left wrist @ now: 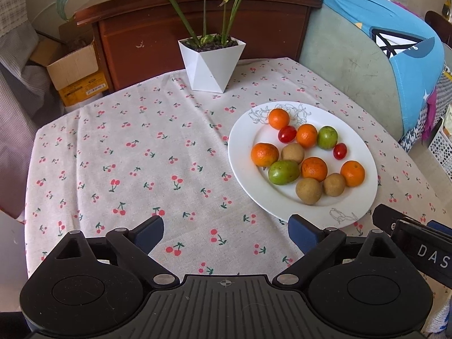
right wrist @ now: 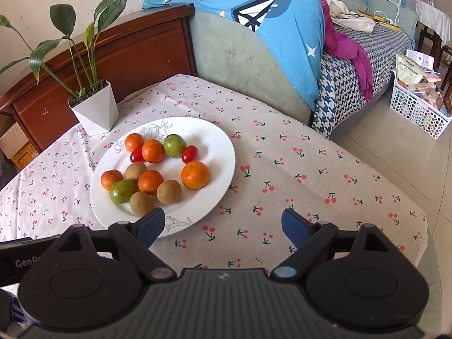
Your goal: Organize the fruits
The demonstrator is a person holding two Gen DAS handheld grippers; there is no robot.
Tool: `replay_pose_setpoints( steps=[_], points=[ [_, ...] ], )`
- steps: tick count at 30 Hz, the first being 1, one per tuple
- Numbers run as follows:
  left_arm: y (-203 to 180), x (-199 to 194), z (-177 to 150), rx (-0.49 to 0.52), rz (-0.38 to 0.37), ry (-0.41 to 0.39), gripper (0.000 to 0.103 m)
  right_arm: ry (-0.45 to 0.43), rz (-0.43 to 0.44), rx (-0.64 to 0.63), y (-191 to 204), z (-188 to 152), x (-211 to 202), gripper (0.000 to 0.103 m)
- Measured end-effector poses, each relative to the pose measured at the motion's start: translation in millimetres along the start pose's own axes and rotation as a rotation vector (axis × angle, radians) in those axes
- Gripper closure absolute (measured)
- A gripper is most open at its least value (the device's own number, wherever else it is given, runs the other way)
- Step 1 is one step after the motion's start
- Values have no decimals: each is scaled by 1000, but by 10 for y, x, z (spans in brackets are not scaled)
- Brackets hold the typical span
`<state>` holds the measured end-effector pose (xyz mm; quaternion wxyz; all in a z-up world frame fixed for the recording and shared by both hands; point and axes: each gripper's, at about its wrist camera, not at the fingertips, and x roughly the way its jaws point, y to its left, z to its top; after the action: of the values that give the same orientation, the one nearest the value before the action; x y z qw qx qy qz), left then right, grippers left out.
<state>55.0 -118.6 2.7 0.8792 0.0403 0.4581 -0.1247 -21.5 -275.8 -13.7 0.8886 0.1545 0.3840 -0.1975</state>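
blue-padded left gripper (left wrist: 226,236) & right gripper (right wrist: 223,226) tilt down over table, both jaws wide, empty, beside fruit plate (left wrist: 240,152).

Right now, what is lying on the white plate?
On the white plate: five oranges, three brown fruits, two green fruits, two red tomatoes. Anything beneath them is hidden.

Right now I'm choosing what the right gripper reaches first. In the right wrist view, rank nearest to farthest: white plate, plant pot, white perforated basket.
1. White plate, just ahead of the left finger.
2. Plant pot, behind the plate, far left.
3. White perforated basket, on the floor, far right.
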Motion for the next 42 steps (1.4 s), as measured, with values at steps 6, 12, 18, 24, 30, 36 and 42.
replay_pose_setpoints(
  steps=[6, 12, 18, 24, 30, 36, 42],
  points=[
    [11, 26, 16, 6, 24, 1, 7, 24, -14, 5, -3, -15, 64, 12],
    [4, 54, 18, 16, 37, 5, 7, 27, -17, 5, 17, -16, 96, 10],
    [-16, 72, 20, 31, 50, 5, 7, 29, -21, 2, 22, -14, 123, 10],
    [-43, 98, 23, 50, 66, 7, 7, 26, -26, -8, 38, -14, 139, 9],
    [-34, 111, 34, 50, 70, 6, 7, 26, -26, -15, 47, -17, 155, 9],
    [-50, 121, 34, 67, 85, 2, 7, 27, -27, -25, 64, -18, 168, 9],
    [-44, 119, 45, 66, 87, -4, 7, 24, -20, -21, 61, -15, 164, 8]
  ],
)
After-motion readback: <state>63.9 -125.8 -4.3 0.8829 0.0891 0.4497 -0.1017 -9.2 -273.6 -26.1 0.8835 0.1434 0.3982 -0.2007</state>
